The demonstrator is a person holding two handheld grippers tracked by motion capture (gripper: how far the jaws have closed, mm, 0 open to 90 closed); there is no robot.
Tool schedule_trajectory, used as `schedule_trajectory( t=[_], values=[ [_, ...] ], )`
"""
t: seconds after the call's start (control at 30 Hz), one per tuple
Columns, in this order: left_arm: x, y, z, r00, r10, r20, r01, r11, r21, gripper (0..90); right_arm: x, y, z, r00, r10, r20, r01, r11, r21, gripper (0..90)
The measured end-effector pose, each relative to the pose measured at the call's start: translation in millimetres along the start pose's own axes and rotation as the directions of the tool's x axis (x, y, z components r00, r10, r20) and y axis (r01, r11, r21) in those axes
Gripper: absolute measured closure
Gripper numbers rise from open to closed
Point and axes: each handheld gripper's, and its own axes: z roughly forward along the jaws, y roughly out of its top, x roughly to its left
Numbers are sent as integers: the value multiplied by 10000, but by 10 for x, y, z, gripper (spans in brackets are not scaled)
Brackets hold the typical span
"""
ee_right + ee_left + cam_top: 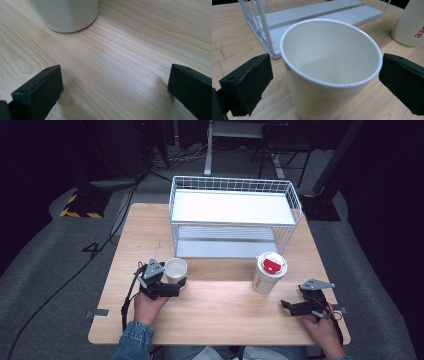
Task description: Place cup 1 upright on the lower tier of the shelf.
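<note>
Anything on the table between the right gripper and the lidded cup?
Nothing: the right gripper view shows bare pale wooden table between the right gripper and the white, red-lidded paper cup's base.

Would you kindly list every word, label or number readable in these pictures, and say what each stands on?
"ke": red letters, cut off by the frame edge in the left gripper view, on the lidded cup; the rest is out of frame.
Red print on that cup's side in the high view: too small to read.
Open paper cup, wire rack, table: no text.
</note>
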Motion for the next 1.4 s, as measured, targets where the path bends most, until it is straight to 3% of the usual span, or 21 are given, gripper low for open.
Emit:
schedule_trajectory(
  t=[0.07,0.27,0.57,0.87,1.1,1.4],
  values=[
    [-7,-9,28,10000,65,-75,-66,10000,-58,0,-1,0,0,10000,-9,22,9,10000,-2,1],
    [-29,-45,159,9996,252,-123,-248,9991,350,0,0,0,-1,10000,4,14,-4,10000,-5,1],
    [-12,-76,241,9993,189,-310,-172,9985,523,6,-2,0,0,10000,3,47,-3,10000,-12,1],
    [-4,-99,249,9987,191,-479,-153,9967,799,126,-2,0,-1,10000,23,61,-23,10000,-10,2],
    [-33,-112,265,9953,681,-687,-599,9915,1152,214,-2,-1,-1,10000,23,62,-23,10000,-11,2],
    [-42,-119,268,9947,671,-779,-580,9918,1138,221,-2,0,-1,10000,15,69,-15,10000,-13,2]
  ],
)
